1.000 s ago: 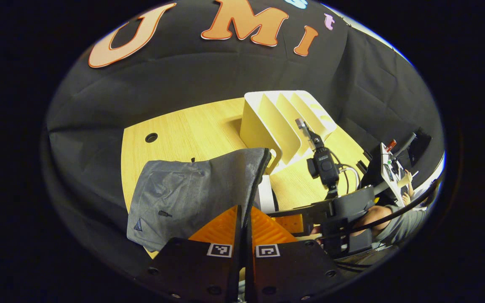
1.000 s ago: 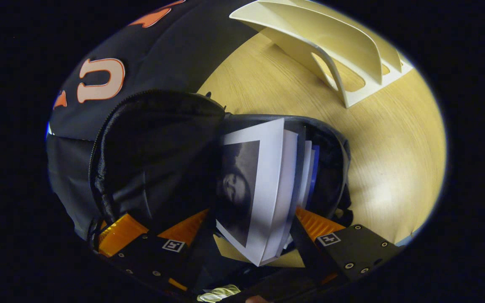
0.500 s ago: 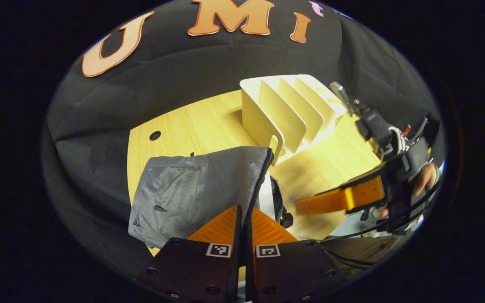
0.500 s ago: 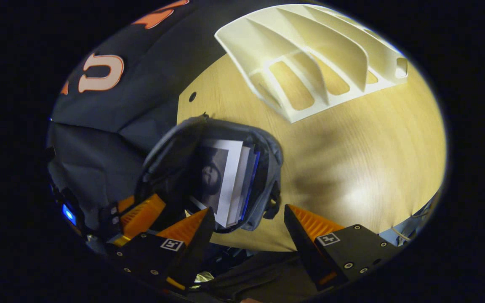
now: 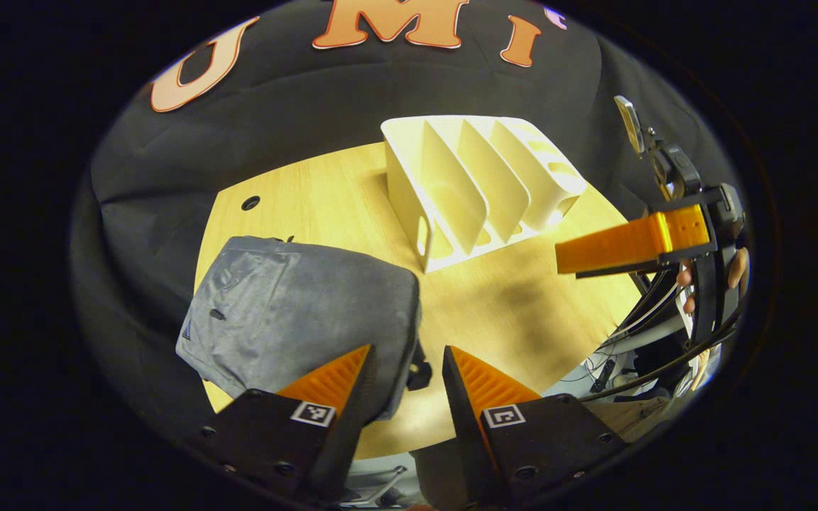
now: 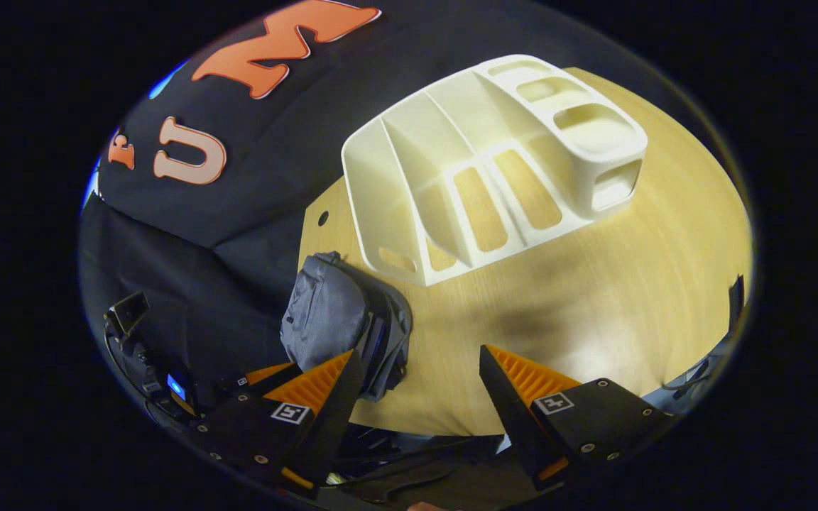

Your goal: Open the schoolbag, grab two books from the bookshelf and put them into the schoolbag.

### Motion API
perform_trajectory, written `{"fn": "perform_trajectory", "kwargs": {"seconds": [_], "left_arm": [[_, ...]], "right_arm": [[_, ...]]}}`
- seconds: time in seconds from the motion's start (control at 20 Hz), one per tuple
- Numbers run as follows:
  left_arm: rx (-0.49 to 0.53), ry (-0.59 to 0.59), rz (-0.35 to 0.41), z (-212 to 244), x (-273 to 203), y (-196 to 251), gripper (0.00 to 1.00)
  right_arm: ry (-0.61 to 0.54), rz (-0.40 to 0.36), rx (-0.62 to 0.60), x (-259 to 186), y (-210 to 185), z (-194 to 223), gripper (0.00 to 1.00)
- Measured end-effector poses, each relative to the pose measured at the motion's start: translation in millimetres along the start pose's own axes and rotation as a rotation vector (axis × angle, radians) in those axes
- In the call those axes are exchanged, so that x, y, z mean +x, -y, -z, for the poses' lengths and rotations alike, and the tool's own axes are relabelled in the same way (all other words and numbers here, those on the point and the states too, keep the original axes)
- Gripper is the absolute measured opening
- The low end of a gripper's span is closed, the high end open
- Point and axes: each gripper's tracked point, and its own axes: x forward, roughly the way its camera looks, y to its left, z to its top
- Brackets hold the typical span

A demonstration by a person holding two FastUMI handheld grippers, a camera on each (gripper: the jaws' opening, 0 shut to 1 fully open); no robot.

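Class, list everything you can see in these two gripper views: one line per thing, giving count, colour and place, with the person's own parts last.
Table: one, light wood, under everything.
Schoolbag: one, grey, near the table's front edge, beside the bookshelf.
Bookshelf: one, cream, slots without books, farther back on the table.
Hole: one, dark, in the tabletop at a far corner.
Cables: several, dark, hanging off the table's edge.
Left gripper: one, fingers apart, just past the schoolbag's edge.
Right gripper: one, fingers apart, above the table.
Hand: one, holding the right gripper.
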Motion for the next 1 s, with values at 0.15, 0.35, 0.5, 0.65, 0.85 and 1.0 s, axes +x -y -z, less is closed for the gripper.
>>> {"fn": "perform_trajectory", "kwargs": {"seconds": [0.15, 0.35, 0.5, 0.65, 0.85, 1.0], "left_arm": [[-0.005, 0.064, 0.012, -22, 3, 45, 0.7], [0.026, 0.259, -0.005, -76, -11, 100, 0.86], [-0.012, 0.451, -0.036, -116, -33, 119, 0.92], [-0.064, 0.643, -0.067, -144, -57, 124, 0.96], [-0.112, 0.865, -0.113, -171, -84, 115, 0.95], [-0.142, 1.003, -0.136, -179, -109, 103, 0.95]], "right_arm": [[0.117, 0.013, -0.089, -25, 14, -33, 0.98], [0.265, 0.052, -0.222, -61, 30, -79, 0.98], [0.397, 0.071, -0.319, -91, 32, -111, 0.98], [0.549, 0.092, -0.433, -125, 26, -140, 0.98], [0.689, 0.085, -0.495, -161, 8, -163, 0.98], [0.802, 0.079, -0.549, -180, -7, -176, 0.97]]}}
